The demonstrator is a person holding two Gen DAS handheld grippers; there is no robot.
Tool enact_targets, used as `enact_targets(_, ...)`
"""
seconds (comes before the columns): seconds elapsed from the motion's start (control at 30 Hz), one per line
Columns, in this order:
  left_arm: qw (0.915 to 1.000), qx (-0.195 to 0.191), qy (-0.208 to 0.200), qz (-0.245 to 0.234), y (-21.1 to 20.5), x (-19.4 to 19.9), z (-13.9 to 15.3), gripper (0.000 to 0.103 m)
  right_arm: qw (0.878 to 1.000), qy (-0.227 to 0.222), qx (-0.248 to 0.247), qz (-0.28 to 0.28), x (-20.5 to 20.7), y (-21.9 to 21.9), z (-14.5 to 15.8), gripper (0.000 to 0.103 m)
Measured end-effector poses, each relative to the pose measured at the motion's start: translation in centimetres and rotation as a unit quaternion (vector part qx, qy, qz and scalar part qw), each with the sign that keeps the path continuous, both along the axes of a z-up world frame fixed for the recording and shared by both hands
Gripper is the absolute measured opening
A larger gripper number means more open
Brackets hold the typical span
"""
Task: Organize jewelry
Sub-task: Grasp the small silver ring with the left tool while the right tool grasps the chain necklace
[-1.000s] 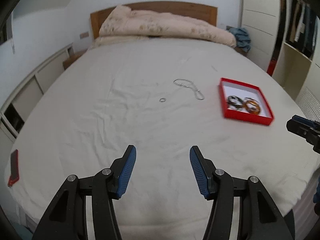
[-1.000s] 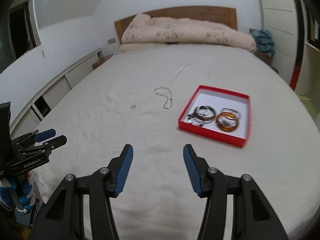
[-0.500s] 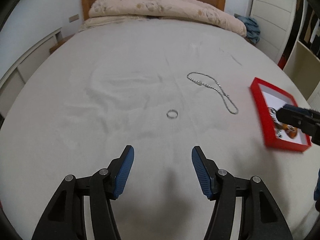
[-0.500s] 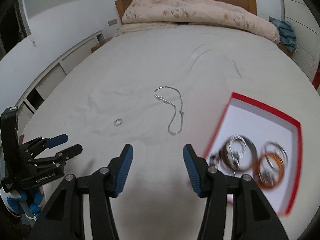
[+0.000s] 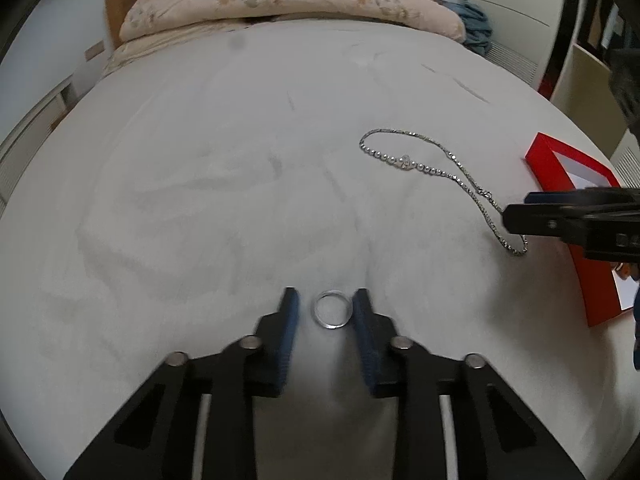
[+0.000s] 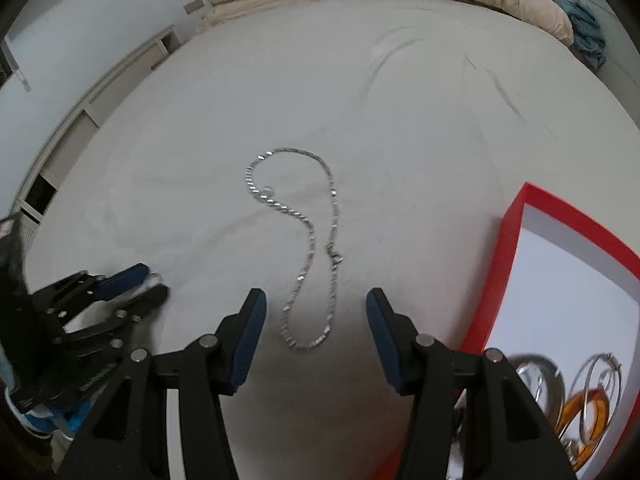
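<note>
Silver ring (image 5: 333,314): plain thin band, lying flat on the white bed sheet (image 5: 240,184), framed between the blue pads of the left gripper (image 5: 324,312); jaws parted with a gap on each side of the band, right pad close to it, contact not resolvable. Silver chain necklace (image 6: 304,248): one long closed loop, beaded stretch with a small pendant at the far left end, clasp midway along the right strand; it lies on the sheet with its near bend between the pads of the right gripper (image 6: 314,320), jaws wide apart, not touching it. Red box (image 6: 516,248) with white lining sits right of the necklace, near the bed edge. Right wrist view alone shows the box contents: silver bangles (image 6: 536,376) and an amber bangle (image 6: 588,412), blurred. Left wrist view alone shows the ring clearly; in the right wrist view the left gripper (image 6: 154,286) hides it. Folded floral duvet (image 5: 288,0) lies at the far headboard.
</note>
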State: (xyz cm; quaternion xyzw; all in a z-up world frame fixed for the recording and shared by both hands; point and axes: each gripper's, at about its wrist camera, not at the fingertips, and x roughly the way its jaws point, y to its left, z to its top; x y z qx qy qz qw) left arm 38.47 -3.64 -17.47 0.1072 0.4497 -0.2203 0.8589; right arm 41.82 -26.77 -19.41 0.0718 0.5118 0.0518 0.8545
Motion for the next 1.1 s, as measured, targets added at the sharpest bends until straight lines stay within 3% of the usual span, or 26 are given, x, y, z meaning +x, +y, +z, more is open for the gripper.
enact_targets(0.23,0.9999,-0.008,-0.008,-0.005,0.2,0.2,-0.1,0.020,1.000,-0.002,-0.021,0.001,0.4,-0.3,0.2,0.051)
enact_targets(0.47,0.9996,-0.027,-0.006,0.005,0.7,0.1,0.0,0.020,0.997,-0.060,-0.033,0.018,-1.3,0.9,3.5,0.051)
enact_targets(0.87,0.9989,-0.045,-0.004,0.014,1.6,0.4,0.6,0.020,0.998,0.027,-0.048,0.027,1.5,1.9,-1.5,0.045)
enact_targets(0.9,0.9989,-0.045,-0.004,0.015,1.7,0.4,0.6,0.020,0.998,0.028,-0.050,0.029,1.6,2.0,-1.5,0.043)
enact_targets(0.97,0.9988,-0.047,-0.003,0.018,1.7,0.4,0.7,0.020,0.998,0.029,-0.042,0.038,1.6,2.4,-1.4,0.021)
enact_targets(1.03,0.9987,-0.046,-0.003,0.020,1.7,0.3,0.9,0.020,0.998,0.031,-0.042,0.047,1.5,2.9,-1.4,0.008)
enact_targets(1.1,0.9987,-0.047,-0.004,0.022,1.8,0.2,1.2,0.020,0.997,0.029,-0.042,0.050,1.2,3.6,-1.5,0.004)
